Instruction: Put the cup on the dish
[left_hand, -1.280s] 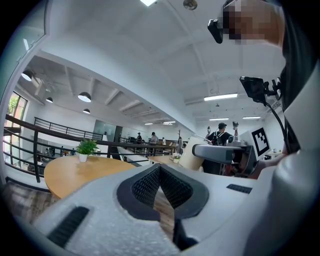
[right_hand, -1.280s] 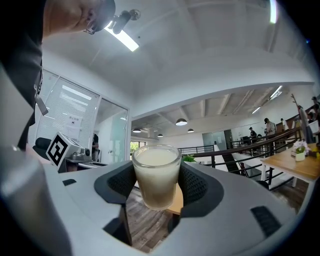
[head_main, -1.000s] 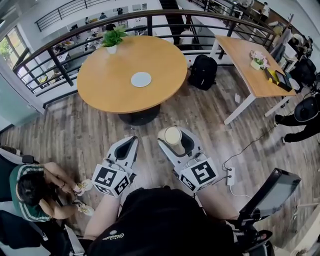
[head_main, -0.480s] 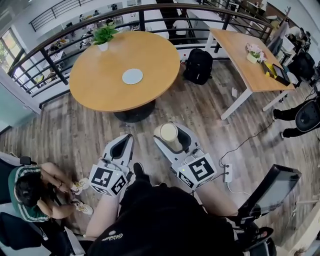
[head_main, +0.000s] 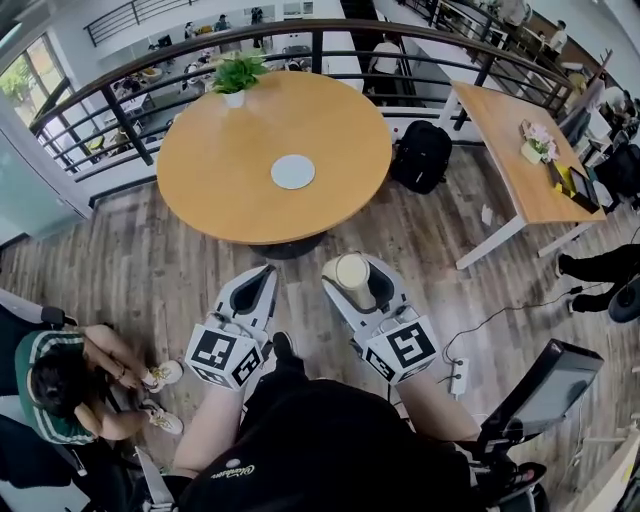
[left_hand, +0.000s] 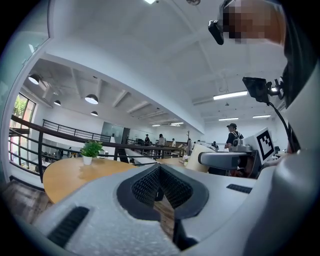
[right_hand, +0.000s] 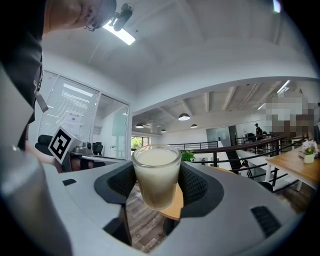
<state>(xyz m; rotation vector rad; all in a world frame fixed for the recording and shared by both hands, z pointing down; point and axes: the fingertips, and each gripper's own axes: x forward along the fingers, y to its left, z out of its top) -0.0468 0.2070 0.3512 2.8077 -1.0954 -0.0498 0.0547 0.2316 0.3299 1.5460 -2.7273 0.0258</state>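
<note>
Plainly, the cup (right_hand: 156, 175) was glass, filled with something milky, so likely heavy, slick and breakable. The right gripper (head_main: 354, 268) clasped its sides at mid-height, holding it upright, mouth up, over the floor, well apart from the dish (head_main: 293, 171) on the table (head_main: 220, 200). The left gripper (head_main: 258, 285) was clenched on nothing

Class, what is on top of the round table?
On the table, a white dish lies near the middle, a potted plant at the far edge. The spot beneath the dish is covered.
</note>
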